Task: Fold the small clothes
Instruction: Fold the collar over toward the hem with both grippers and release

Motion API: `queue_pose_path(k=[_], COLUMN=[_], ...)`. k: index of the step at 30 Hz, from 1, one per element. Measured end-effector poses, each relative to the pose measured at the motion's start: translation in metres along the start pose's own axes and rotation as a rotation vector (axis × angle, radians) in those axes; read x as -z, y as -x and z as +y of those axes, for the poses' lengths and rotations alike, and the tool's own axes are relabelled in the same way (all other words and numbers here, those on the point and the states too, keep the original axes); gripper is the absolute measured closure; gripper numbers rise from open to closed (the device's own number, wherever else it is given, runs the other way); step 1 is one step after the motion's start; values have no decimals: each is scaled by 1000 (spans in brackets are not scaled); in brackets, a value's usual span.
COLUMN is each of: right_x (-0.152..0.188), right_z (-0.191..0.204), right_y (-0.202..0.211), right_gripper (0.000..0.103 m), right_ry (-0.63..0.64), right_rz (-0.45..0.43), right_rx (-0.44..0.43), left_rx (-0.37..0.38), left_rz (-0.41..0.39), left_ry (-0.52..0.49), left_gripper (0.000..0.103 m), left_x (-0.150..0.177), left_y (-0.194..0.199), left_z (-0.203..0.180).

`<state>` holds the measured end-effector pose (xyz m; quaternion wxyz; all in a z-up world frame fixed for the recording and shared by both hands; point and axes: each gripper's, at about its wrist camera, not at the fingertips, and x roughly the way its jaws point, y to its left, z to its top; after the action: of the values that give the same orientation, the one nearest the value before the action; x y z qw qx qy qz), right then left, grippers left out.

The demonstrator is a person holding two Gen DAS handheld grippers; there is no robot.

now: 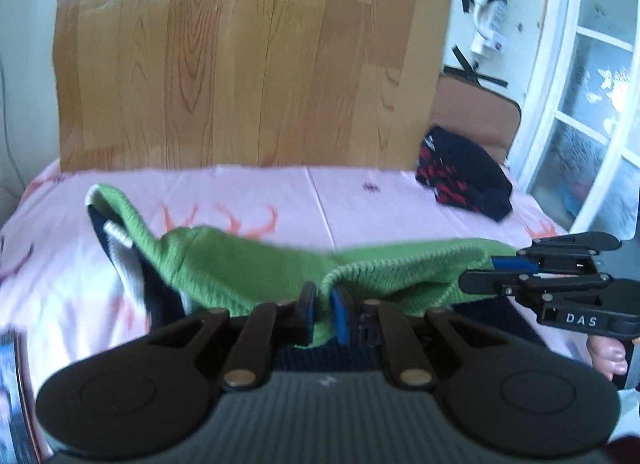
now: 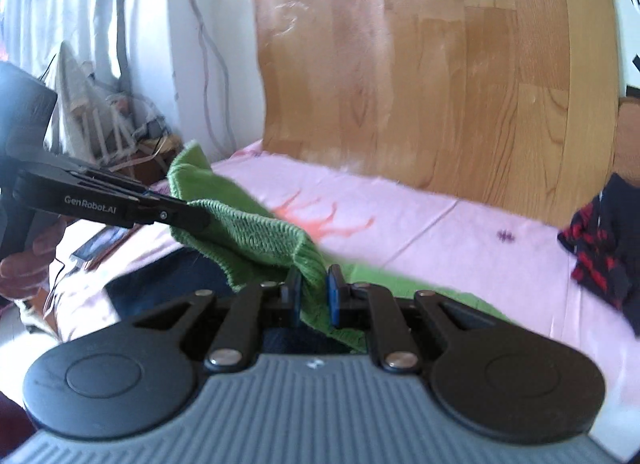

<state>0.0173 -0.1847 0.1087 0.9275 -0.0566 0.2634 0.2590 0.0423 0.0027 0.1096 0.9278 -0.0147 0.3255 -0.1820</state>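
Left gripper (image 1: pixel 323 310): jaws clenching a fold of the green knitted garment (image 1: pixel 248 264). Right gripper (image 2: pixel 314 296): likewise pinching the same garment's edge. Garment: hanging stretched between the two, lifted partly off the pink bedsheet (image 1: pixel 280 192), its dark and white portion trailing on the sheet. Dark red-patterned cloth (image 1: pixel 464 180): lying well apart at the bed's far corner. Wooden board (image 1: pixel 248 56): standing behind the bed.
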Motion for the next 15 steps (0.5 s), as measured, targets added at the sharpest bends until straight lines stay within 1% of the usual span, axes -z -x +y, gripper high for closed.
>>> queue_pose_path(k=[3,7,9,12,15], right_x=[24,46,53,62,69], right_z=[13,21,19,14,18], right_y=[8,17,19,20,16], right_gripper=[87,87,87,87,86], right_ry=[-6,-44,-82,-139,-140], right_rz=[23,35,35,45,61], right_rx=[0,-19,-21,-8,3], left_rx=[11,8,18,5,2], left_rz=[13,26,29,35,58], left_ry=[27,67,87,75,73], left_gripper=[94,94,94,93,91], left_x=[27,53,62,69,74], left_y=[10,17,17,12,7], left_z=[-7,-13,-15,-19,-18])
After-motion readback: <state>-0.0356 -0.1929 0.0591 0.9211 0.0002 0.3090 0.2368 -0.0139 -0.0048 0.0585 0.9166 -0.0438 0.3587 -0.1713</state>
